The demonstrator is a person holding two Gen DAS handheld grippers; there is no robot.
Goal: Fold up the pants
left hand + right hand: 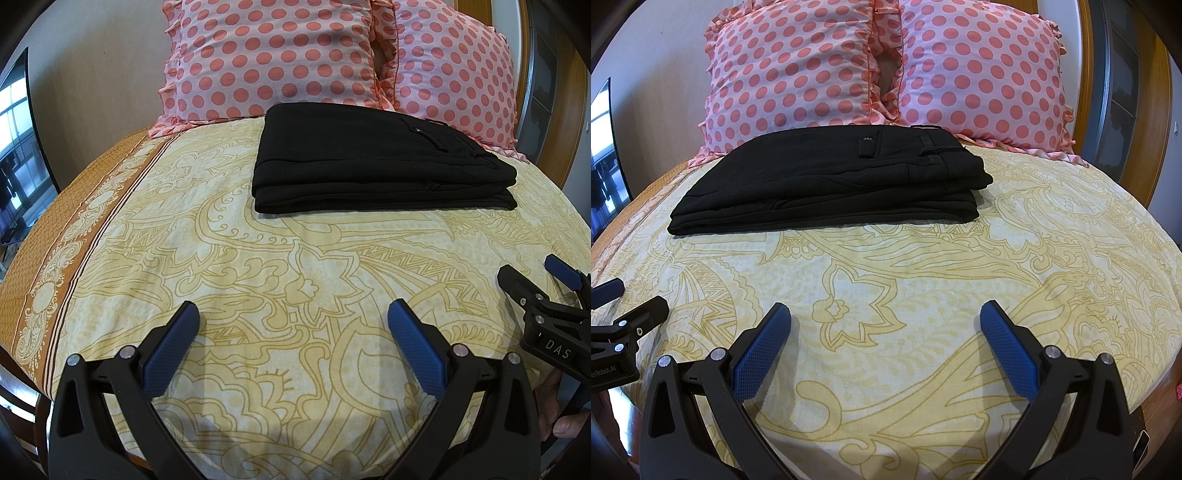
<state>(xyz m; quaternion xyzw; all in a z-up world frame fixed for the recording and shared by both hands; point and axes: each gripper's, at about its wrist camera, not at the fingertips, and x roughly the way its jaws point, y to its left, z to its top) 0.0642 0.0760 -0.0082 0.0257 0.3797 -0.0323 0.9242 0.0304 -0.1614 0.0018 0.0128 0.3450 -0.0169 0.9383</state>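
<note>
hovering clear: pants (pixel 380 162) look fully folded, a flat black stack near the pillows (pixel 273 62) on the bed (pixel 258 295).
left gripper (pixel 293 314) and right gripper (pixel 885 314) both gape wide, holding nothing, well short of the stack. judged final step; next move, if any, only needs squaring the slightly offset top layer at its right edge, or none.

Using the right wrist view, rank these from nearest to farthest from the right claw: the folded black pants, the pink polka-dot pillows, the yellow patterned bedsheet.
From the open right claw:
1. Yellow patterned bedsheet, directly beneath and ahead.
2. Folded black pants, ahead, slightly left, mid-bed.
3. Pink polka-dot pillows, behind the pants at the head of the bed.
</note>
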